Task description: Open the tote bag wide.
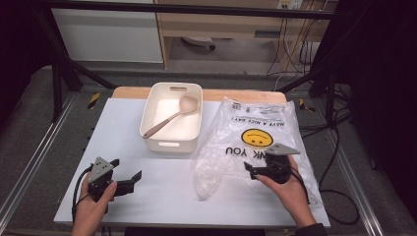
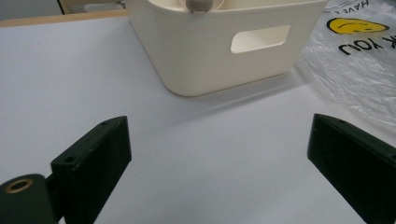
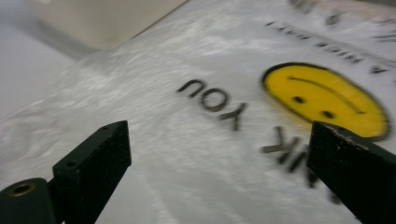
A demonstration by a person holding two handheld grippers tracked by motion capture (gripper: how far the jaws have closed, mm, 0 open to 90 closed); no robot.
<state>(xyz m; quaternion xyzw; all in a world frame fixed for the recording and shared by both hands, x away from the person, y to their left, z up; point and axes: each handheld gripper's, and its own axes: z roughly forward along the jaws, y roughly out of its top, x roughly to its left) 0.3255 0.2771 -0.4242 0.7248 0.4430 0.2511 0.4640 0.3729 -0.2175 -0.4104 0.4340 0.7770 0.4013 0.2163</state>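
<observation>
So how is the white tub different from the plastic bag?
The white tub is stiff and stands upright with walls; the plastic bag is floppy, crinkled and lies flat. The tub is plain cream and holds a spoon; the bag is see-through with a yellow smiley face and black letters. Both rest on the table.

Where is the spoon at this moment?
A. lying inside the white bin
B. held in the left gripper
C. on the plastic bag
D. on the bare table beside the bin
A: in the high view the spoon lies inside the white bin, bowl toward the far corner and handle slanting to the near left.
</observation>
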